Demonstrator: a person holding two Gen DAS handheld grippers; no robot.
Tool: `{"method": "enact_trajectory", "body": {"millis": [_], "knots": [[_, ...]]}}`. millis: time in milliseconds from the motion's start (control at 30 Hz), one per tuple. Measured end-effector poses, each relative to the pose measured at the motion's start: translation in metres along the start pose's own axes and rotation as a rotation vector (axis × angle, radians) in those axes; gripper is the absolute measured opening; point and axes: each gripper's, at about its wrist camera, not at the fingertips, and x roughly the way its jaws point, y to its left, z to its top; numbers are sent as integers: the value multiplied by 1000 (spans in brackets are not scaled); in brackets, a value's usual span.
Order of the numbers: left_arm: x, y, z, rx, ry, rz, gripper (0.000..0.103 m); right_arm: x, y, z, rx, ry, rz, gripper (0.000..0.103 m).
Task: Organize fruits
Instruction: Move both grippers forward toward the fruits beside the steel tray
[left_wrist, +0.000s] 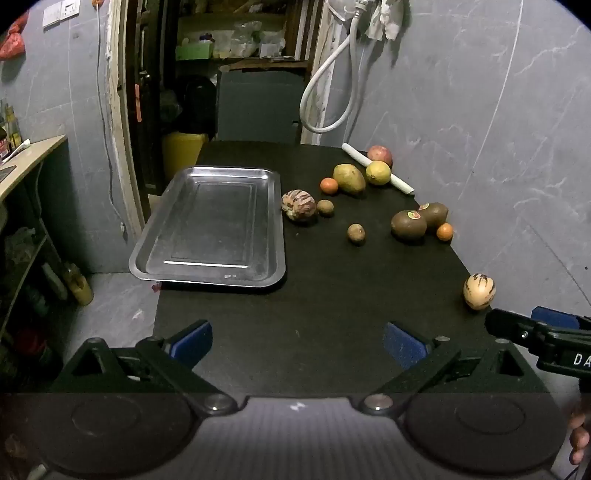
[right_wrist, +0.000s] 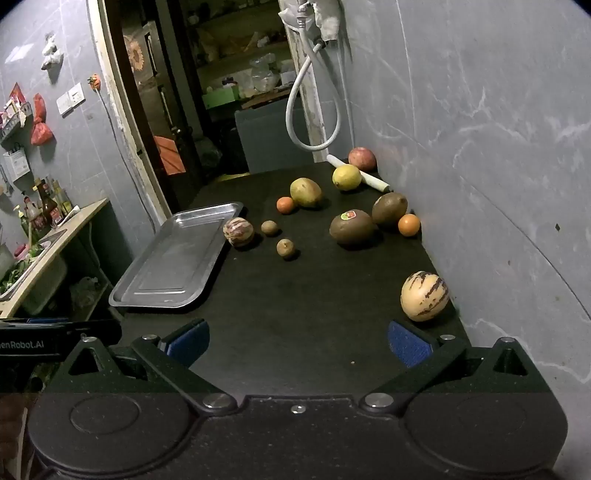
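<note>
A steel tray (left_wrist: 210, 225) (right_wrist: 173, 254) lies on the left of a black table, with nothing in it. Fruits lie scattered to its right: a striped melon (left_wrist: 298, 205) (right_wrist: 238, 231) beside the tray, two small kiwis (left_wrist: 356, 233) (right_wrist: 286, 247), two large brown fruits (left_wrist: 408, 225) (right_wrist: 351, 228), two small oranges (left_wrist: 328, 185) (right_wrist: 409, 225), a mango (left_wrist: 348, 178) (right_wrist: 305, 192), a lemon (left_wrist: 378, 172) (right_wrist: 346, 177), an apple (left_wrist: 379, 154) (right_wrist: 362, 158). A pale striped melon (left_wrist: 478, 291) (right_wrist: 424, 296) lies near the right edge. My left gripper (left_wrist: 297, 341) and right gripper (right_wrist: 298, 341) are open, empty, over the near table.
A grey marble wall (right_wrist: 480, 147) runs along the table's right side. A white rod (left_wrist: 376, 168) lies by the lemon. A white hose (left_wrist: 328, 92) hangs at the back. A counter with bottles (right_wrist: 44, 221) stands left. The table's left edge drops to the floor (left_wrist: 118, 314).
</note>
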Motion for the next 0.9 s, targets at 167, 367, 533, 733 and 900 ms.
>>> {"method": "enact_trajectory", "body": {"millis": [167,367,533,733,900], "knots": [[-1,0,0,0,-1,-1,102,2,-1,0,1,1,0,103],[0,0,0,1,7,0,102,4,-3,0,3,3,0,103],[0,0,0,1,9,2,102,5,-4,0,5,4,2,103],[2,6,-3,-4,10,-2,102,5,-4,-2,2,7,1,103],[1,9,-5,-6,13,-6,102,9,-4,-1,4,11,1,103]]}}
